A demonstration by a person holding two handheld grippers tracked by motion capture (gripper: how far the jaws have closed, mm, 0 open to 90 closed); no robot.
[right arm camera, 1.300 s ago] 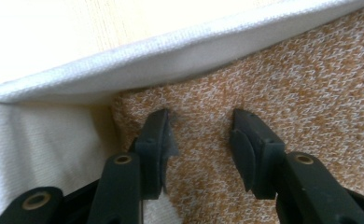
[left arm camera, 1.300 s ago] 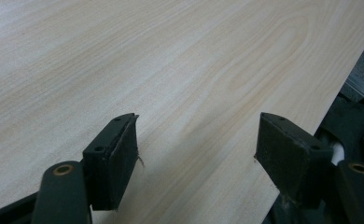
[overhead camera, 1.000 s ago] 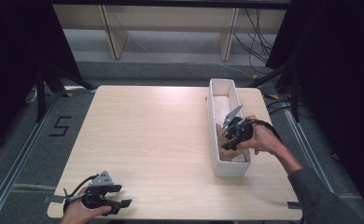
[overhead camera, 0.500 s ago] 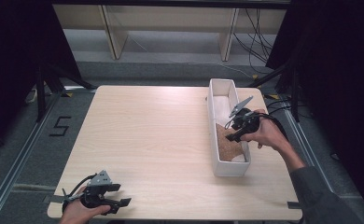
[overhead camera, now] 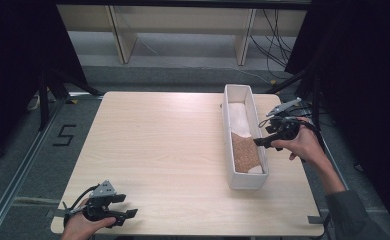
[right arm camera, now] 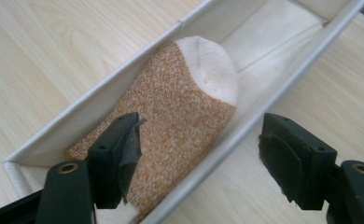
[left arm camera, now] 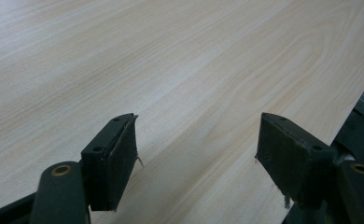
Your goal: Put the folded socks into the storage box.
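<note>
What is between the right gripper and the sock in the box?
The right gripper hangs open beside the long white box, above its rim. The box's near wall stands beside the brown sock, but nothing covers it from above.

One readable mark — a black "5" (overhead camera: 64,135) — on the floor (overhead camera: 13,165).

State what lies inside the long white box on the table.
An orange-brown sock with white toe and heel lies flat in the white box, filling its near half; the far half shows bare floor. Anything under the sock is covered.
</note>
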